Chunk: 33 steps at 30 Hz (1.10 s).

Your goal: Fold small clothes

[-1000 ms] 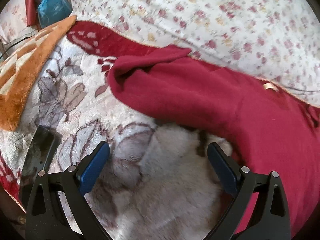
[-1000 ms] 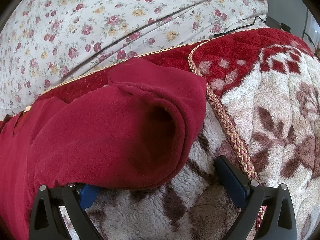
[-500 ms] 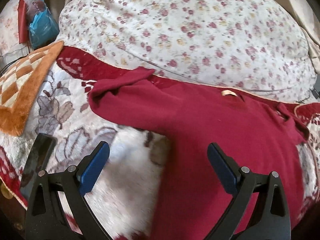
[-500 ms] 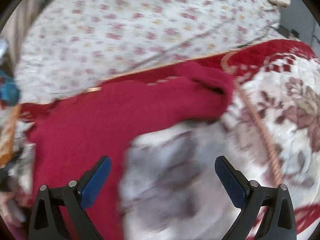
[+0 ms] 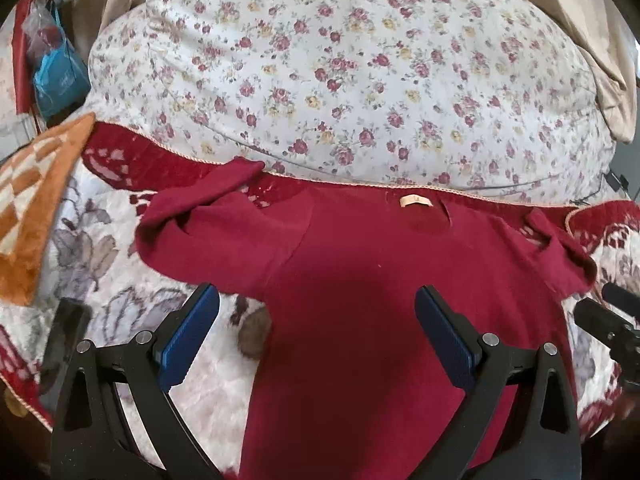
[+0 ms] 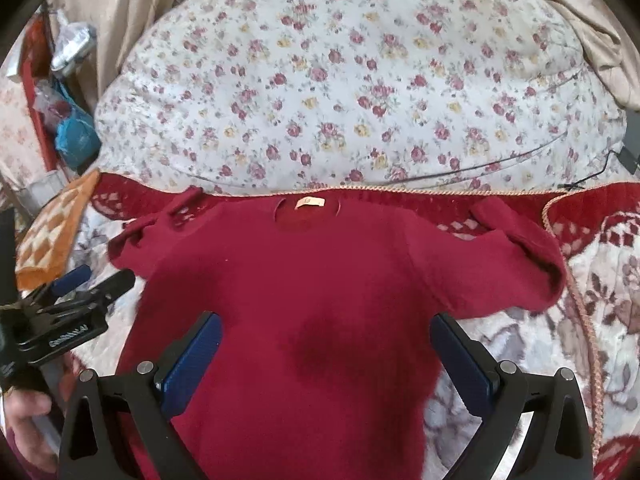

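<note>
A dark red long-sleeved top point(image 5: 360, 280) lies flat on a plush blanket, neck label point(image 5: 416, 201) at the far side, both sleeves folded back on themselves. It also shows in the right wrist view point(image 6: 320, 300). My left gripper point(image 5: 316, 334) is open and empty, raised above the top's left half. My right gripper point(image 6: 326, 354) is open and empty, raised above the top's middle. The left gripper shows at the left edge of the right wrist view point(image 6: 76, 292). The right gripper's tips show at the right edge of the left wrist view point(image 5: 608, 312).
A flower-print duvet point(image 5: 340, 80) is heaped behind the top. The cream and red plush blanket point(image 5: 100, 248) covers the bed. An orange checked mat point(image 5: 32, 200) and a dark phone point(image 5: 64, 336) lie at the left. A blue bag point(image 5: 56, 76) sits at the far left.
Both grippers have pulled back and risen from the sleeve ends toward the middle of the top. The whole top is now in view in both cameras.
</note>
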{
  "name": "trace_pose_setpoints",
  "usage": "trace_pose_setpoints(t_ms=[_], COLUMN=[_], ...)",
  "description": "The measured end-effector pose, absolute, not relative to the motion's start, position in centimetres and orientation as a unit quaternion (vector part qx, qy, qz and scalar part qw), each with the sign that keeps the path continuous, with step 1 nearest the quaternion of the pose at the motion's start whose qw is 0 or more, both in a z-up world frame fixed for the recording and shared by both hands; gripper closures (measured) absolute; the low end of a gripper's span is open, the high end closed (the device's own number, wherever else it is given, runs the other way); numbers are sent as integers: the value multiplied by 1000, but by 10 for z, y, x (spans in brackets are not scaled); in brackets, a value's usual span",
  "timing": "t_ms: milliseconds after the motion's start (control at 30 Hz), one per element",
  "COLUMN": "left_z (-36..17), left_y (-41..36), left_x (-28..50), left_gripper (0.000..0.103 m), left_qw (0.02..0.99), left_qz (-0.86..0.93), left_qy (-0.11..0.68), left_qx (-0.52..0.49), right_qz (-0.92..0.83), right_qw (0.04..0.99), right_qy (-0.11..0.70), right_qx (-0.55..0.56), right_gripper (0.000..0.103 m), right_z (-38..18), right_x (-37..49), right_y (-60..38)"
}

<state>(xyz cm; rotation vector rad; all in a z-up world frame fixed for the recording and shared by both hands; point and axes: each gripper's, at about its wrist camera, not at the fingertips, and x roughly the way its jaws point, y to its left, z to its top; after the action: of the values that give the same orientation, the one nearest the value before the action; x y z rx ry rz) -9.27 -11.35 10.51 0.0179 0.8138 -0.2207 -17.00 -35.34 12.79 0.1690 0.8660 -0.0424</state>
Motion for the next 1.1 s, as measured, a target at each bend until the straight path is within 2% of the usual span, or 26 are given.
trace_pose_setpoints(t_ms=[200, 567, 1100], left_z=[77, 65, 58], left_y=[-113, -116, -124], left_x=[-76, -64, -59], left_gripper=[4, 4, 4], left_qw=[905, 901, 898], left_qz=[-111, -105, -111], left_qy=[410, 420, 425], left_qx=[15, 23, 34], right_qz=[-50, -61, -71], right_qw=[904, 890, 890], right_qy=[415, 442, 438], right_qx=[91, 96, 104], right_gripper=[0, 0, 0], right_z=[107, 60, 60], right_x=[-141, -108, -114], right_y=[-347, -331, -338])
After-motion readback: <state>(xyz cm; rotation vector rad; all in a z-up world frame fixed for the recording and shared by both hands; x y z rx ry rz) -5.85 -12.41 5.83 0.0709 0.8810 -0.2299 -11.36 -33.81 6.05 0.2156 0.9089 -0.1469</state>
